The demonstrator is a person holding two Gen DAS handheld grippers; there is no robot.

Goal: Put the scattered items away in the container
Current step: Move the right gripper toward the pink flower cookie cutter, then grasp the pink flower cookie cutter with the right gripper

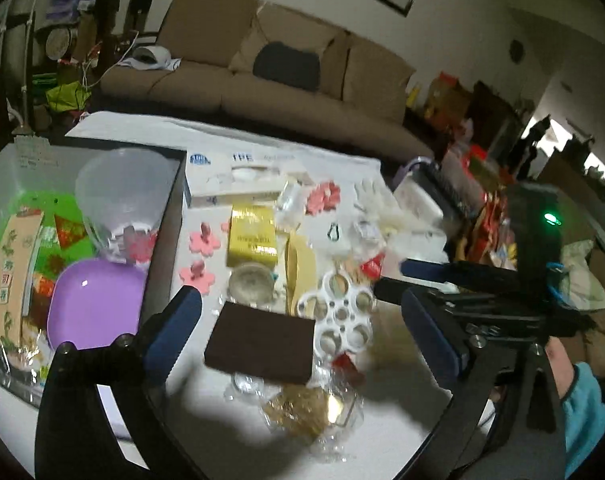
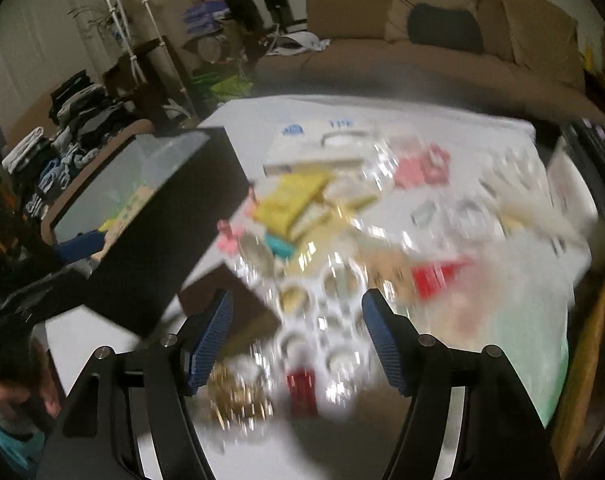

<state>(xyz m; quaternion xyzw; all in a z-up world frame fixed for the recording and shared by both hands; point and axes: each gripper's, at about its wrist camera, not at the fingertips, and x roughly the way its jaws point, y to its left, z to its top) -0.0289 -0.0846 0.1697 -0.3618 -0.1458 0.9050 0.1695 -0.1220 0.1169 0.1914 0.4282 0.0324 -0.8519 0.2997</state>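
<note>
Left wrist view looks past the left hand-held gripper (image 1: 298, 344), fingers spread wide and gripping nothing — a dark brown block (image 1: 260, 348) lies on the white surface (image 1: 390, 432) between them, beside a white ring-holed tray (image 1: 338, 316) and a yellow box (image 1: 252, 236). Pink flower pieces (image 1: 204, 240) lie scattered near the container (image 1: 170, 216) at left, which holds a purple dish (image 1: 94, 304), a clear cup (image 1: 122, 196) and printed packets (image 1: 14, 276). Right wrist view is blurred: the right hand-held gripper (image 2: 296, 336) is also spread, empty, above the white tray and a red item (image 2: 301, 394).
</note>
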